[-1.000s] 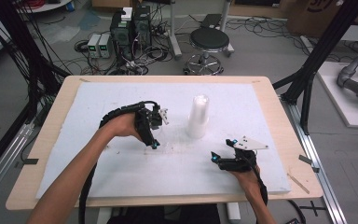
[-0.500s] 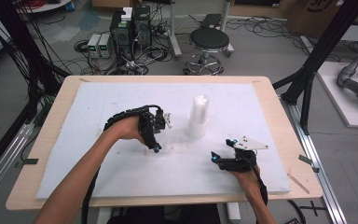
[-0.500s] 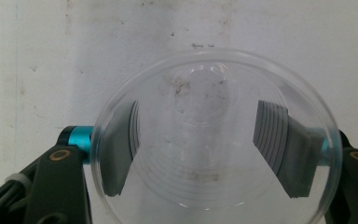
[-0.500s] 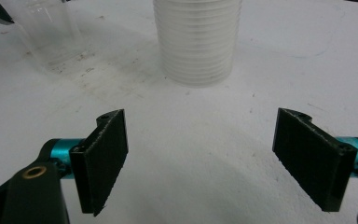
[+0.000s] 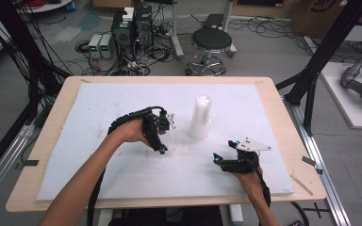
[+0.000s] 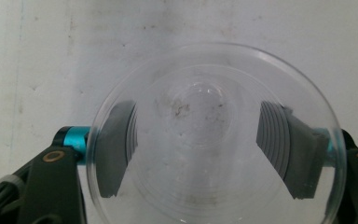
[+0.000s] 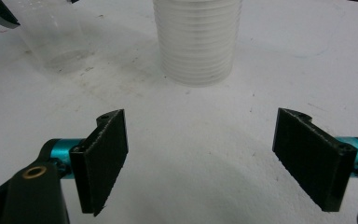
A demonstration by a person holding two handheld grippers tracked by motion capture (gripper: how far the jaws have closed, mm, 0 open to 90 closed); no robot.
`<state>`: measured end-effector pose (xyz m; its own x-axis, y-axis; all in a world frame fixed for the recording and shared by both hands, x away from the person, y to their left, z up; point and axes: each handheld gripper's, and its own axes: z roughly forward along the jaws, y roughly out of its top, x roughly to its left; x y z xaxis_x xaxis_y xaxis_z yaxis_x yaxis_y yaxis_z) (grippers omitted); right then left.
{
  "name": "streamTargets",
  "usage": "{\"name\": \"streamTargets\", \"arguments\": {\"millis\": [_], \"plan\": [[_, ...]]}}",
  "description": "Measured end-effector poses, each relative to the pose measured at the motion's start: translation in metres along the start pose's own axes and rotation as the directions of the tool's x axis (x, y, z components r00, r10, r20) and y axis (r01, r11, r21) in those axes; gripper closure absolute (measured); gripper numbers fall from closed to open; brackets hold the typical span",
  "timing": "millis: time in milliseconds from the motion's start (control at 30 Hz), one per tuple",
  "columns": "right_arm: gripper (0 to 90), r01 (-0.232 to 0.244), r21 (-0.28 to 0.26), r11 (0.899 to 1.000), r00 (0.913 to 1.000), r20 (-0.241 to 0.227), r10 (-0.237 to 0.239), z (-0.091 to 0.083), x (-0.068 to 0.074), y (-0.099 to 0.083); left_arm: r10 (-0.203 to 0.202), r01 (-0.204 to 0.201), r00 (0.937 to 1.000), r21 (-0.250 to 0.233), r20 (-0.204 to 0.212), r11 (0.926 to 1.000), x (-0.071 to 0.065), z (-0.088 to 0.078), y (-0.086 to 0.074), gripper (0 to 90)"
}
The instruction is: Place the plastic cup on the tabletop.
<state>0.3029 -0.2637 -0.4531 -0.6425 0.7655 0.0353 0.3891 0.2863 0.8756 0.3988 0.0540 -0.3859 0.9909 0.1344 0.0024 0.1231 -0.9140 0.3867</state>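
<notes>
Overall, the white foam board (image 5: pixel 99 141) covered most of the wooden table (image 5: pixel 52 117), and work was confined to its middle. An inverted stack of clear cups (image 5: pixel 201 117) stood upright on the board, just right of the left gripper (image 5: pixel 162 149) in the high view; the right gripper view showed the same stack (image 7: pixel 196 39) as many nested rims, touching nothing else.

A single clear cup (image 6: pixel 214 135) stood on the board, mouth up, beneath the downward-pointing left gripper, near the stack but apart from it. It appeared in the right gripper view as a faint tumbler (image 7: pixel 58 39) at upper left. In the left gripper view the two pads (image 6: pixel 116 149) were seen through the cup wall, one on each flank. The jaws had just been opening, and whether the pads were pressing on the wall could not be told.

The right gripper (image 5: pixel 224 159) lay low over the board near the front edge, jaws wide apart and empty (image 7: pixel 200 158), well clear of both stack and cup.

Judgement: the step in hand was the release of one separated cup onto the board. The next move would call for opening fully, lifting straight up so the light cup is not tipped, then returning to the stack, possibly with the right gripper steadying it.
</notes>
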Motion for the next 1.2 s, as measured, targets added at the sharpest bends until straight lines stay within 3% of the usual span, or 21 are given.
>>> {"name": "streamTargets", "arguments": {"millis": [200,833,1000,1200], "plan": [[17.7,0.000,0.000,1.000,1.0000,0.000,0.000,0.000,0.000,0.000,-0.022,0.022,0.9998,-0.032,0.004,0.9992,0.001,0.006,-0.001,17.2],[17.8,0.003,-0.003,1.000,1.0000,-0.001,-0.003,0.000,-0.001,0.000,-0.030,0.030,0.9995,-0.048,0.009,0.9984,0.001,0.009,-0.002,13.8],[17.8,0.002,0.000,1.000,1.0000,-0.002,-0.002,0.000,0.000,0.000,-0.036,0.040,0.9983,-0.087,0.046,0.9954,0.001,0.010,-0.006,11.7],[17.7,0.002,-0.001,1.000,1.0000,-0.001,-0.002,0.000,0.000,0.000,-0.054,0.061,0.9970,-0.128,0.055,0.9899,0.003,0.007,-0.016,8.9]]}}
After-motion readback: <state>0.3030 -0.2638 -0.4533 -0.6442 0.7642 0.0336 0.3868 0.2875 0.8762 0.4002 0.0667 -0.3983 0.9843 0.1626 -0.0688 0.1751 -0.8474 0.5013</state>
